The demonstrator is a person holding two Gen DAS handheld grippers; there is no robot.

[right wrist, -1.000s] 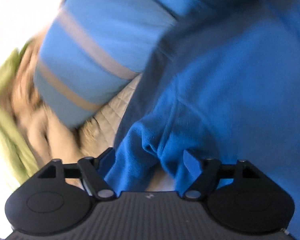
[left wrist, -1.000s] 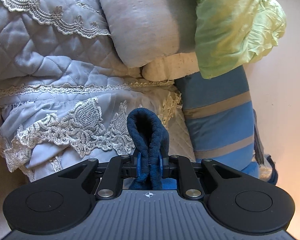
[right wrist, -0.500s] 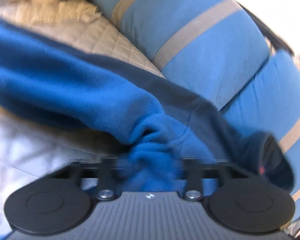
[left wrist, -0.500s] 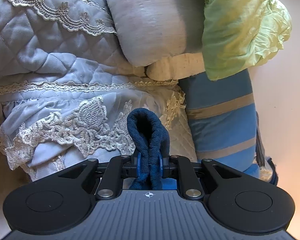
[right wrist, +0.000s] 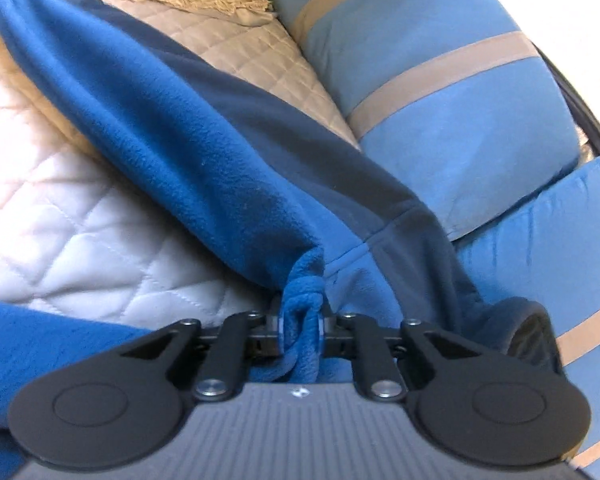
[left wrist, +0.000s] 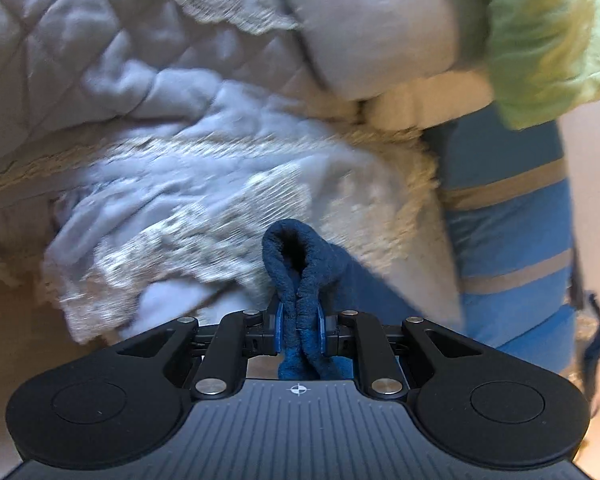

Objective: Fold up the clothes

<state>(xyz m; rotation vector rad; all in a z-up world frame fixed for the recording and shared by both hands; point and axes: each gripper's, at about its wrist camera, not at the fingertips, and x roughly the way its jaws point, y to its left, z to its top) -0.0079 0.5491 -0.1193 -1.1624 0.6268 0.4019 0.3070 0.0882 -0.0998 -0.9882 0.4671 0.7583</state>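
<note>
Left tongs [left wrist: 299, 326]: jaws drawn nearly together, clamped on a dark blue fleece fold [left wrist: 296, 264] that loops out past the tips toward 12 o'clock. The linkage arms slope inward to the tips.

Right tongs [right wrist: 300, 330]: jaws likewise drawn close, pinching a bunched blue fleece garment [right wrist: 204, 152]. The fabric runs taut from the tips toward 10 o'clock. The blue pads are mostly covered by the fabric.

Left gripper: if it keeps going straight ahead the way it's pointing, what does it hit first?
Probably the lace-trimmed quilt bunched ahead of the left gripper, which is shut on a dark blue fleece fold. The picture is blurred, so depth is uncertain.
</note>
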